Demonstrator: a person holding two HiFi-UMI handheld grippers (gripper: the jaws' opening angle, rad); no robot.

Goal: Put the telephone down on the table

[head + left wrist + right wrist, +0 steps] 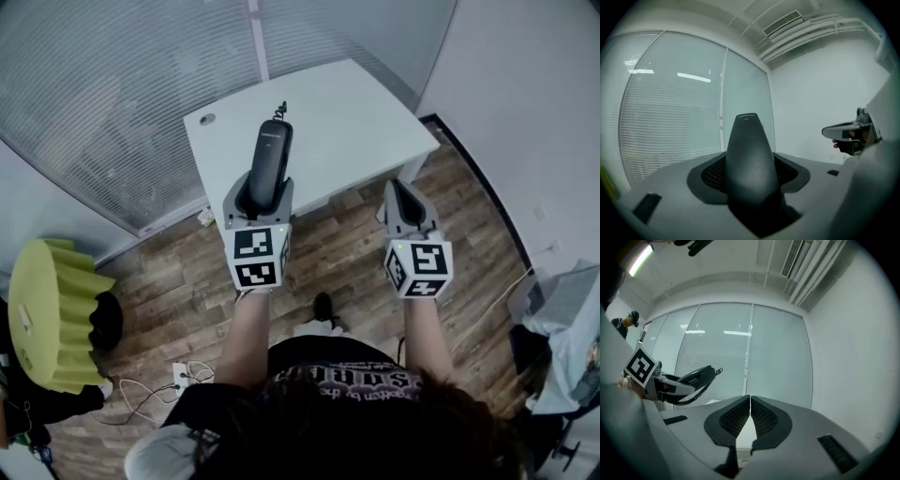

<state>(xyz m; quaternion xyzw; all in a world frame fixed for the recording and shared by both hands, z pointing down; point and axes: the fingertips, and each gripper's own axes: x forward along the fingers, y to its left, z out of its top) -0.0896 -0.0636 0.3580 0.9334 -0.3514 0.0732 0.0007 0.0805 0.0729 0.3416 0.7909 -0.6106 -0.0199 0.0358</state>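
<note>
White table (361, 117) at 12 o'clock, black telephone (270, 161) was held up off it

The left gripper (260, 194) pinched the telephone upright, tiny print near its tip too small to read. The right gripper (403, 202), at its 3 o'clock, had jaws pressed together, empty.

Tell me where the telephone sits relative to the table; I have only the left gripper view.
Observer: In the head view, the telephone, clamped in the left gripper, is held in the air, not resting on the white table.
Operator: Report the right gripper.
Observer: The right gripper is shut and empty, beside the left one.
Operator: Check the cord.
Observer: A coiled cord hangs under the telephone; its far end is out of sight.
</note>
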